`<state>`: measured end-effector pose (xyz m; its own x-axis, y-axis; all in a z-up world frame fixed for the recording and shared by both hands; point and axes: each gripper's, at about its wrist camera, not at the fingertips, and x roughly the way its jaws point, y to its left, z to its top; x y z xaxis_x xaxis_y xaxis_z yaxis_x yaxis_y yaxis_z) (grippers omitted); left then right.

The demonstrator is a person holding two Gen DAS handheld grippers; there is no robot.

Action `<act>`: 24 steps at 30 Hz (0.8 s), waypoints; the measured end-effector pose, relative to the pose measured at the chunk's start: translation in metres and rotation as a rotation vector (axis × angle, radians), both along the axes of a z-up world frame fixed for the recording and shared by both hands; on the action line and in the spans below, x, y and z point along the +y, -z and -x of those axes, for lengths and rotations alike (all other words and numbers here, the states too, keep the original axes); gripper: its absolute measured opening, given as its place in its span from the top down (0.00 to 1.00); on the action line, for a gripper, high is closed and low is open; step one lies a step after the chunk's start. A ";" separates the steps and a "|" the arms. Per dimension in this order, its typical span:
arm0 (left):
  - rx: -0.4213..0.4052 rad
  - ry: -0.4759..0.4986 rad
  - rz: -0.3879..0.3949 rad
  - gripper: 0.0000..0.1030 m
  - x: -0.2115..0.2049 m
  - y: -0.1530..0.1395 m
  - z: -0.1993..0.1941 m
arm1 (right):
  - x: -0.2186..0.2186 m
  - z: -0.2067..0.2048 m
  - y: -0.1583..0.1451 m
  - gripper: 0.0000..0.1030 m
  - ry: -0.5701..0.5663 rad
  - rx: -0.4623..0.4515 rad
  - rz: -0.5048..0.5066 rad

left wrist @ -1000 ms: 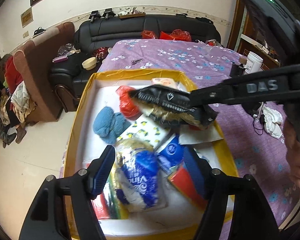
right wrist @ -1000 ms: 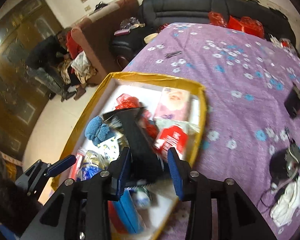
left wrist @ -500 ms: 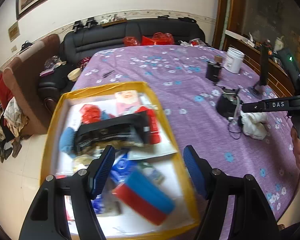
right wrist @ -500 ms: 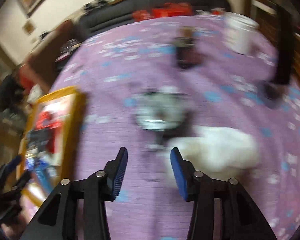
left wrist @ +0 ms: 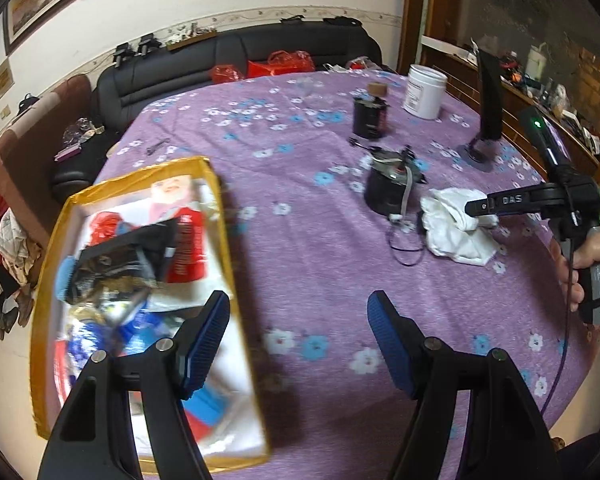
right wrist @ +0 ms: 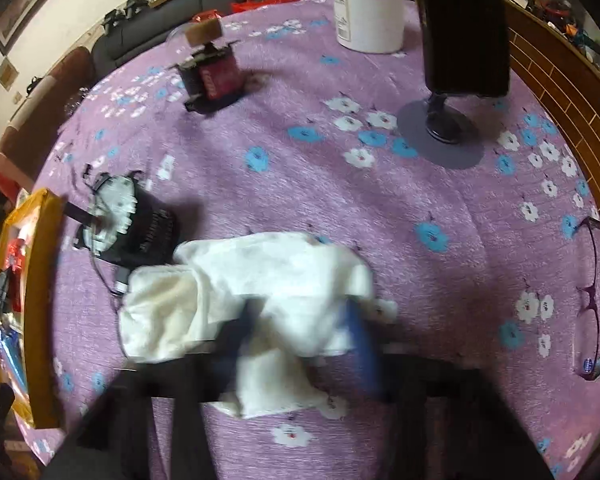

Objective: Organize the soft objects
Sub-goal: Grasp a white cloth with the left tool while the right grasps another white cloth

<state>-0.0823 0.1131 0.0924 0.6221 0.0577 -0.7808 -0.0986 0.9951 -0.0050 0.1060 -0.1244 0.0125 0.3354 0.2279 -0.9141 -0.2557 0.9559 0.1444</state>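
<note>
Left gripper (left wrist: 298, 338): jaws wide, holding nothing, over the purple table (left wrist: 300, 240).
Box (left wrist: 48, 272): at 9 o'clock of it, full of soft packets.
Cloth (left wrist: 456, 228): at 2 o'clock, beside a black can (left wrist: 388, 192).
Right gripper (right wrist: 300, 344): blurred; fingers straddle the cloth (right wrist: 260, 292); grip cannot be told.
Tub (right wrist: 368, 12): at 12 o'clock.

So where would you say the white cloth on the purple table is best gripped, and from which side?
Grip the raised, bunched fold near the middle of the white cloth, coming from above and the near side, where the right gripper already straddles it. The crumpled heap stands up there, giving the fingers something to pinch, and that approach avoids the black device touching its left edge.
</note>
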 end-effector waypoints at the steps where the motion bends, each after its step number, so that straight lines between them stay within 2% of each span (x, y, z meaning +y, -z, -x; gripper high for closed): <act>1: 0.003 0.003 0.003 0.31 -0.004 0.001 -0.002 | -0.005 0.000 -0.002 0.82 -0.002 -0.002 -0.015; 2: 0.008 0.007 0.012 0.31 -0.010 0.003 -0.005 | -0.012 0.003 -0.005 0.88 -0.001 0.005 -0.056; 8: 0.034 0.069 0.082 0.31 -0.042 0.009 -0.029 | -0.067 0.032 -0.028 0.89 0.064 -0.031 -0.132; 10: 0.052 0.108 0.117 0.21 -0.058 0.012 -0.044 | -0.082 0.047 -0.030 0.89 0.070 -0.030 -0.140; 13: 0.091 0.148 0.175 0.20 -0.080 0.021 -0.069 | -0.104 0.078 -0.022 0.88 0.079 0.001 -0.141; 18: 0.163 0.180 0.128 0.21 -0.116 0.045 -0.113 | -0.125 0.107 -0.010 0.88 0.103 0.026 -0.150; 24: 0.165 0.203 0.007 0.21 -0.156 0.060 -0.145 | -0.145 0.118 -0.013 0.88 0.111 0.012 -0.155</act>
<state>0.0632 -0.0432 0.0327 0.4845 -0.0609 -0.8727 0.1029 0.9946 -0.0123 -0.0124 -0.2698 0.0256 0.3559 0.3285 -0.8749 -0.1472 0.9442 0.2947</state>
